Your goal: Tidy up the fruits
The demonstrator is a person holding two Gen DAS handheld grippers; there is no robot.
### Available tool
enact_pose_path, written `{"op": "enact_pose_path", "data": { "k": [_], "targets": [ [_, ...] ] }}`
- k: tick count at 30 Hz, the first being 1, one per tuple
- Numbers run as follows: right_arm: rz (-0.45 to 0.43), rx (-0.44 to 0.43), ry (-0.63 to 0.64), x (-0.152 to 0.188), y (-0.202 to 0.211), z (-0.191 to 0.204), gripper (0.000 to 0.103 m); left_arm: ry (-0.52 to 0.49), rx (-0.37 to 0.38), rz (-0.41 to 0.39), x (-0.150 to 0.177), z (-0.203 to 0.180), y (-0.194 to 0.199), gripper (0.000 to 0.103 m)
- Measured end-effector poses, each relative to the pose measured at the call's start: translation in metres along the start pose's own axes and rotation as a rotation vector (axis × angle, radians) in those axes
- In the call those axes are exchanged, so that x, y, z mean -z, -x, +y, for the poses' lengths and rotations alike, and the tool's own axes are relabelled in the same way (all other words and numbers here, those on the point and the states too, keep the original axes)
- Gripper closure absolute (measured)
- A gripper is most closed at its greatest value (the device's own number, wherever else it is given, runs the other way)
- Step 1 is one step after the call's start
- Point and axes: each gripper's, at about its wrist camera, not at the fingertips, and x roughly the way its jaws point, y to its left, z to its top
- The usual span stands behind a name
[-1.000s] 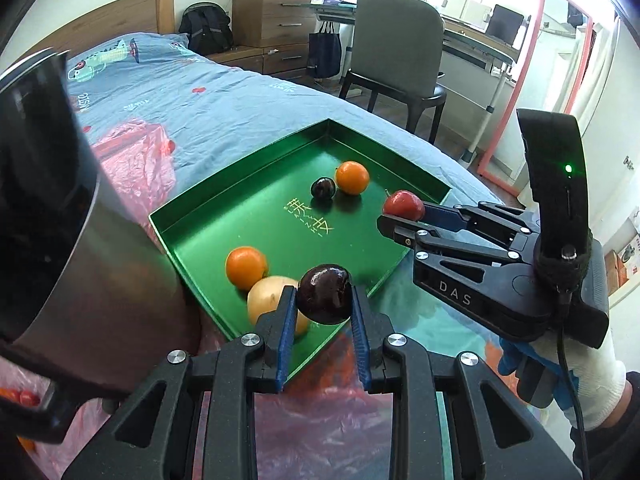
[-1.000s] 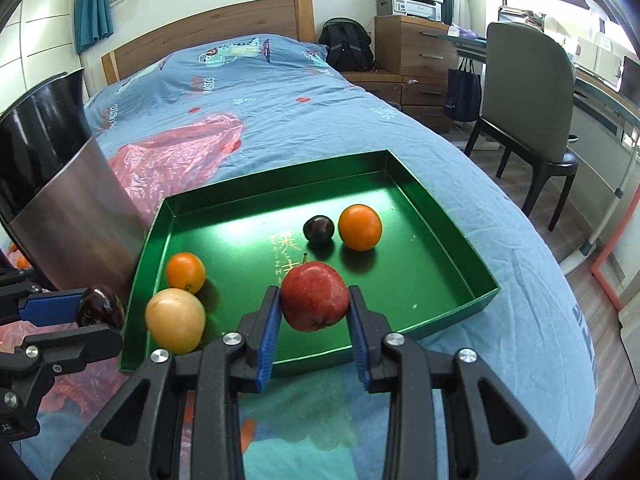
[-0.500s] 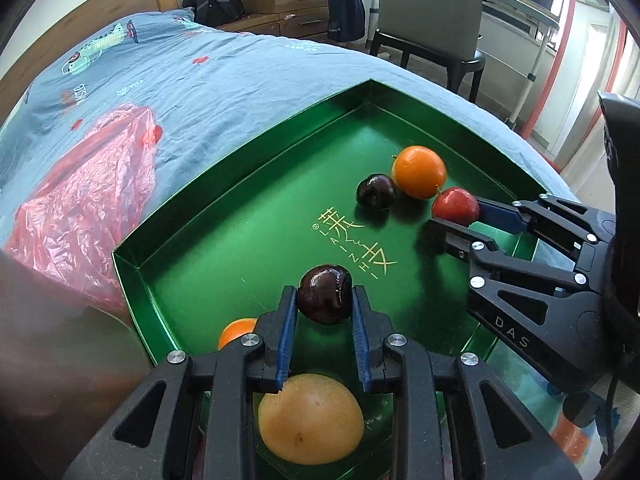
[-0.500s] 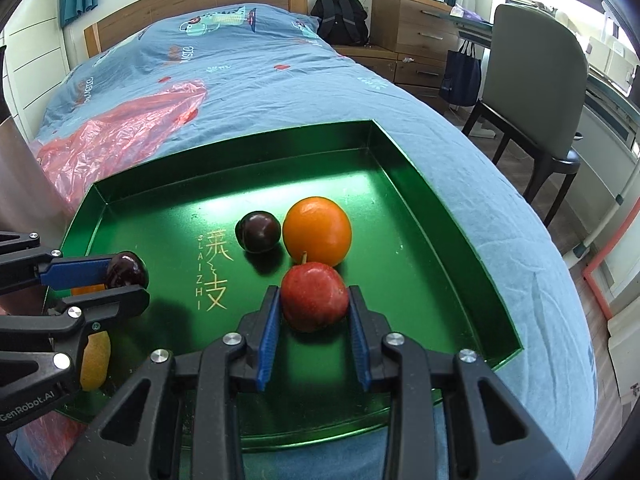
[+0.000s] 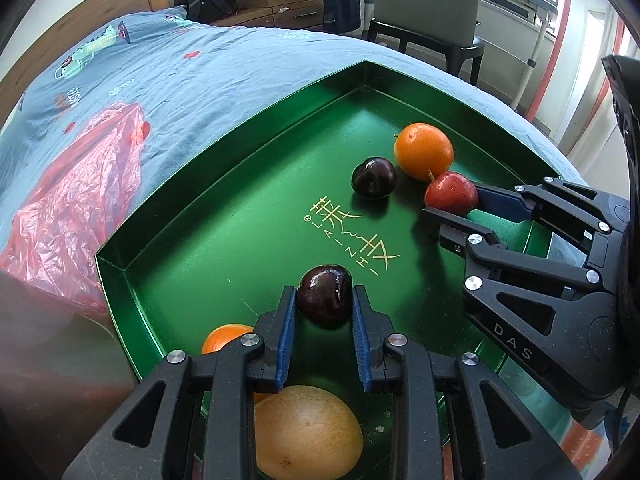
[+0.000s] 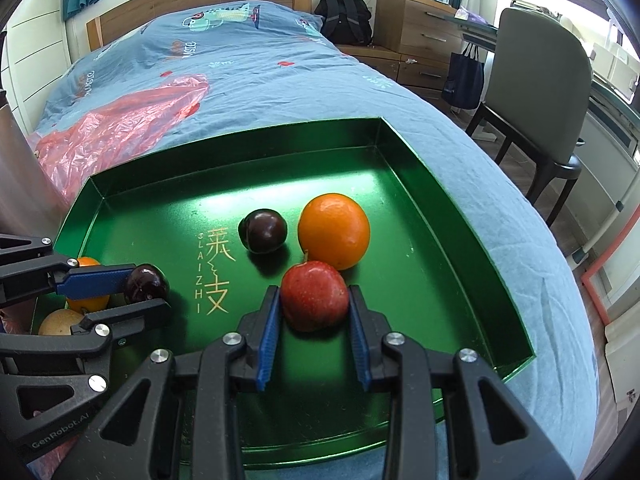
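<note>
You are holding two fruits over a green tray [image 6: 460,216] that is lying on a bed [image 6: 248,64] with a blue cover. Your left gripper [image 5: 325,300] is clamping a dark plum [image 5: 326,298] between its blue pads, low above the tray floor near the gold lettering; whether the plum is touching the floor is not clear. Just behind those fingers a small orange [image 5: 224,338] and a pale yellow fruit [image 5: 308,432] are sitting in the tray's near corner. Your right gripper [image 6: 314,300] is squeezing a red apple [image 6: 314,296] at the tray floor, and the apple is pressing against a large orange [image 6: 334,230]. A second dark plum [image 6: 263,231] is resting just beside that orange, apart from the apple. A crumpled red plastic bag [image 6: 120,124] is lying on the cover beyond the tray's far left edge. A chair [image 6: 536,92] and a wooden dresser [image 6: 416,32] are standing beside the bed.
</note>
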Motion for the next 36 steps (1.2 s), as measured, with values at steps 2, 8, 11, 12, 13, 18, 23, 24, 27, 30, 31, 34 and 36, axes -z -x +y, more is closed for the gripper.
{"op": "enact_pose_path", "data": {
  "k": [2, 8, 11, 12, 13, 18, 23, 24, 27, 30, 31, 34, 36],
  "targets": [
    [0.001, 0.000, 0.000, 0.000, 0.000, 0.000, 0.092, -0.003, -0.003, 0.002, -0.001, -0.001, -0.001, 0.080],
    [-0.002, 0.011, 0.009, 0.000, 0.005, 0.001, 0.088, 0.013, 0.009, -0.004, 0.000, 0.001, 0.003, 0.072],
    [-0.010, 0.012, 0.002, 0.001, 0.010, 0.000, 0.078, 0.021, 0.014, -0.021, 0.001, 0.002, 0.009, 0.067],
    [-0.011, 0.012, 0.003, 0.001, 0.011, 0.000, 0.078, 0.017, 0.012, -0.024, 0.001, 0.002, 0.012, 0.066],
    [-0.012, 0.014, 0.004, 0.002, 0.013, 0.000, 0.078, 0.011, 0.008, -0.029, 0.001, 0.001, 0.014, 0.065],
    [-0.023, 0.019, 0.004, 0.001, 0.024, -0.001, 0.078, 0.000, 0.000, -0.055, 0.003, -0.002, 0.028, 0.061],
    [-0.043, 0.026, -0.005, 0.003, 0.044, -0.002, 0.078, 0.004, 0.009, -0.075, 0.010, -0.003, 0.047, 0.059],
    [-0.046, 0.027, -0.008, 0.004, 0.049, -0.003, 0.077, 0.006, 0.012, -0.079, 0.013, -0.003, 0.051, 0.059],
    [-0.055, 0.036, -0.023, 0.007, 0.063, -0.006, 0.073, 0.013, 0.026, -0.088, 0.022, -0.005, 0.065, 0.058],
    [-0.059, 0.037, -0.036, 0.013, 0.078, -0.006, 0.068, 0.003, 0.032, -0.098, 0.035, -0.010, 0.080, 0.058],
    [-0.061, 0.038, -0.036, 0.015, 0.083, -0.005, 0.068, -0.001, 0.034, -0.102, 0.040, -0.011, 0.086, 0.058],
    [-0.064, 0.035, -0.040, 0.021, 0.098, 0.000, 0.068, -0.012, 0.037, -0.113, 0.055, -0.015, 0.102, 0.058],
    [-0.068, 0.027, -0.048, 0.025, 0.108, 0.003, 0.066, -0.013, 0.040, -0.122, 0.065, -0.016, 0.113, 0.056]
  ]
}}
